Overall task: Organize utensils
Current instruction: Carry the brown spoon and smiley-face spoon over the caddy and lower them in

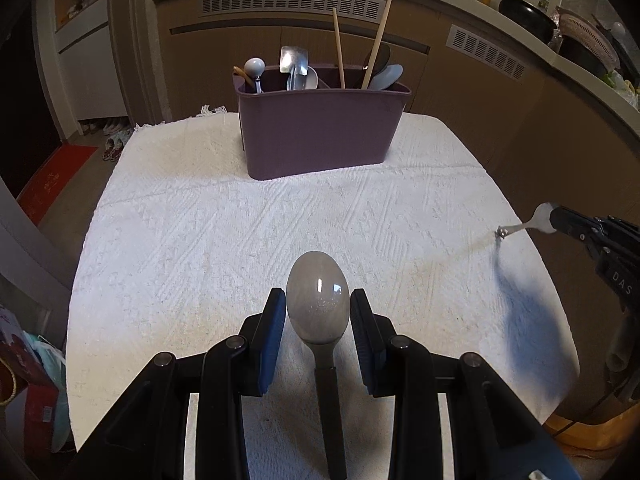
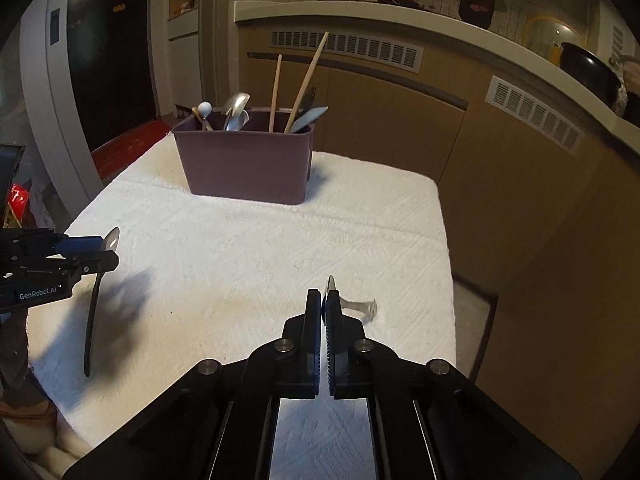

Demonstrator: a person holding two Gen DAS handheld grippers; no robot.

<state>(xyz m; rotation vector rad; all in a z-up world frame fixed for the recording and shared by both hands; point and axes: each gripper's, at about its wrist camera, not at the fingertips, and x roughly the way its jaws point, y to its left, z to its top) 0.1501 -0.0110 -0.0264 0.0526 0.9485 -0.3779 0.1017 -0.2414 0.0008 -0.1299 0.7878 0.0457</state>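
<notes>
My left gripper is shut on the bowl of a grey spoon with a dark handle, held above the white cloth; the handle hangs down in the right wrist view. My right gripper is shut on the bowl of a small white spoon, whose metal handle sticks out to the right; it also shows in the left wrist view. A purple utensil caddy stands at the table's far side, holding several spoons and two wooden sticks.
A white textured cloth covers the table. Brown cabinets and a counter with pots run behind and to the right. Bags and boxes sit on the floor at the left.
</notes>
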